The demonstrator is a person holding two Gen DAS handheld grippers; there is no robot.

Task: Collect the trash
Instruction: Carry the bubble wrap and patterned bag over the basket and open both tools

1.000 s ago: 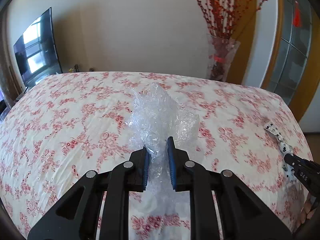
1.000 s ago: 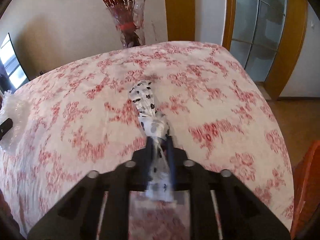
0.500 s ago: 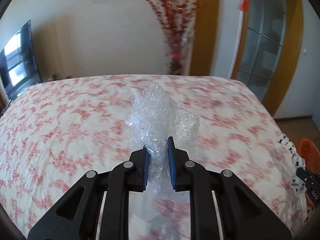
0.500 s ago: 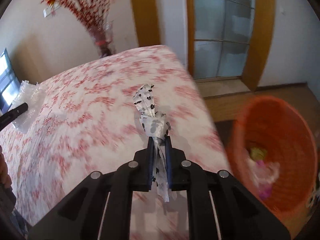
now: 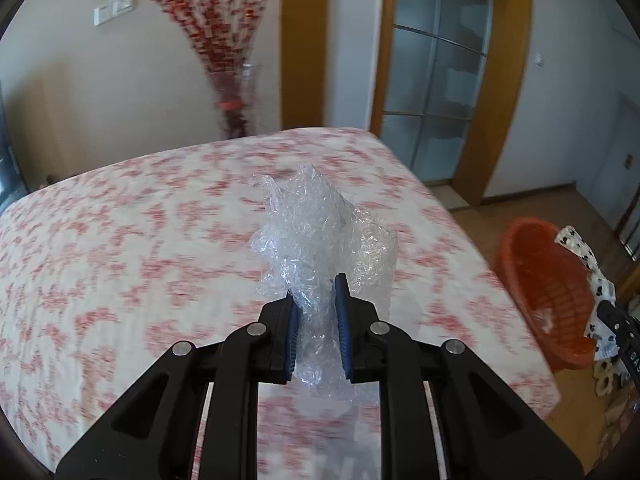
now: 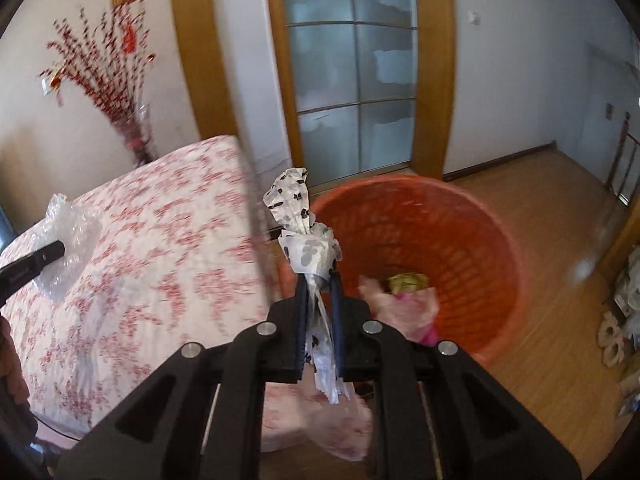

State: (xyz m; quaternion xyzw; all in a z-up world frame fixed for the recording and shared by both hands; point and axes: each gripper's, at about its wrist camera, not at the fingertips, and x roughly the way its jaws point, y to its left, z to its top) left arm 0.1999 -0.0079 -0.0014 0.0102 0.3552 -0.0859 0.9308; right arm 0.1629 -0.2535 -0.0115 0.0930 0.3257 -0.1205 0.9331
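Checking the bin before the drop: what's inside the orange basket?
The orange basket holds pink wrapping and something yellow-green; the right gripper hides its near side.

Daylight from the frosted glass door [image 6: 352, 80] at upper centre keeps both my views bright, with a cool bluish cast on the right-hand walls. My claws stay sharp low in each frame, while the bedspread [image 5: 140, 260] and orange basket [image 6: 472, 240] smear with motion blur. Fisheye bends the door frames, and the corners go black.
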